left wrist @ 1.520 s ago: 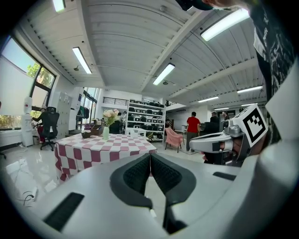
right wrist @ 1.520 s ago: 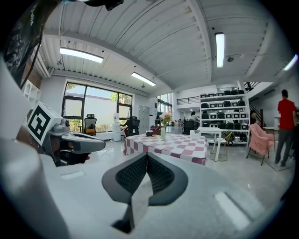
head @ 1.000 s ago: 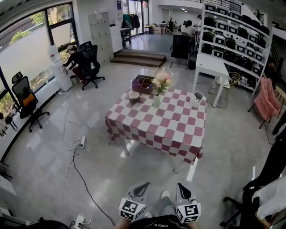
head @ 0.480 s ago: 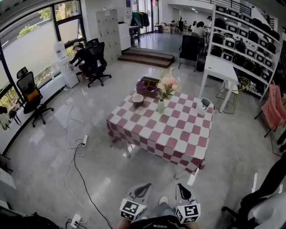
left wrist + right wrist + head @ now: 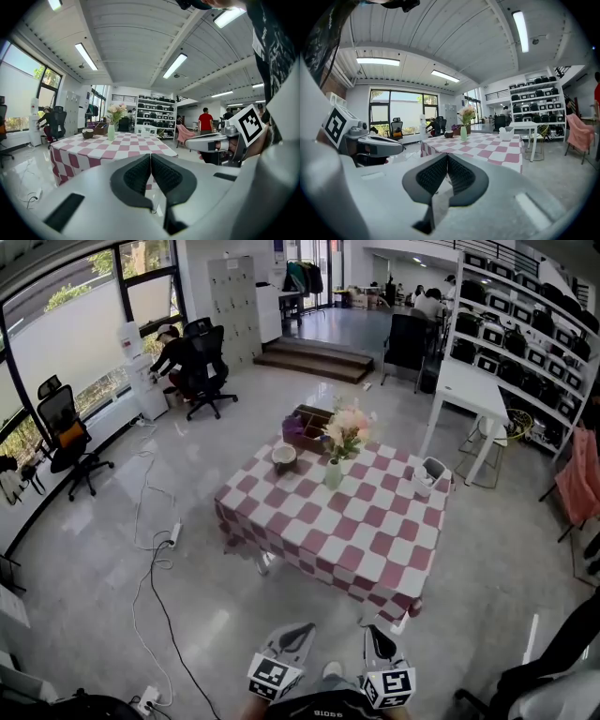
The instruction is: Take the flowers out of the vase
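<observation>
We see pale green vase (image 5: 333, 474): pink and cream flowers (image 5: 345, 426) upright inside, on checked desk (image 5: 375, 540) | left gripper (image 5: 150, 157), right gripper (image 5: 447, 159): fingers pressed together, holding nothing

- An open-plan office that doubles as a work lab, with a polished grey floor (image 5: 234, 615) and a long wall of windows (image 5: 66, 343).
- Black swivel chairs (image 5: 64, 427) stand along the windows, and a person (image 5: 173, 352) sits by a water dispenser (image 5: 141, 371).
- Grey lockers (image 5: 230, 296) line the far wall, beside low steps (image 5: 314, 360).
- White shelving (image 5: 511, 329) carries rows of labelled black cases over a white desk (image 5: 469, 385).
- A power strip (image 5: 174, 534) and loose cables (image 5: 150, 559) trail over the floor.
- Strip lights (image 5: 174, 65) run across the ribbed ceiling.
</observation>
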Available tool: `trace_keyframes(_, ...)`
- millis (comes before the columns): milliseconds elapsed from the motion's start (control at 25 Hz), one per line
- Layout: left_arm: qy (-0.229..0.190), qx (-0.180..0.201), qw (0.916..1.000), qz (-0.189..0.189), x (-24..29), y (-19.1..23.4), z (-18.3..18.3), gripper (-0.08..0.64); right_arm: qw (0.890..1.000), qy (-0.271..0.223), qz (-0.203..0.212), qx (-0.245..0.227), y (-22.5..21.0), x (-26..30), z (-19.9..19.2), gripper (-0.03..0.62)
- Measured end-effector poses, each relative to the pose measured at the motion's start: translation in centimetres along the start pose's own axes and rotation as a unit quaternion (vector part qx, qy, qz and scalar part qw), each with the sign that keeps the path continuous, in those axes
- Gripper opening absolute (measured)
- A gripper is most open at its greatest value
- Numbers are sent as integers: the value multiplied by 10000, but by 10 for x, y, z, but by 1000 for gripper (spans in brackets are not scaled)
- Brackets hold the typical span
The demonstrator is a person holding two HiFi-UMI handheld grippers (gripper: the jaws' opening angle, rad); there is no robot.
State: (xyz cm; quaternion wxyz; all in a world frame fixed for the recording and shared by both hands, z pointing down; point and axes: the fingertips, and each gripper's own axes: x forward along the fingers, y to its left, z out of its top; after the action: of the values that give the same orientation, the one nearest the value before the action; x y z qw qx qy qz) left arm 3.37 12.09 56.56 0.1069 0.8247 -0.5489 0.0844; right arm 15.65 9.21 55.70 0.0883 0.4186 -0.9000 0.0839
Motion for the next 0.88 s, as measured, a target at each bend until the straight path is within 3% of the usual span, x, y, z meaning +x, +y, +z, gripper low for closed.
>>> trace_keyframes(880,-118,-12,9996,265,118,-1,44,12,9992,-176,361,-50,-109,64,33,6)
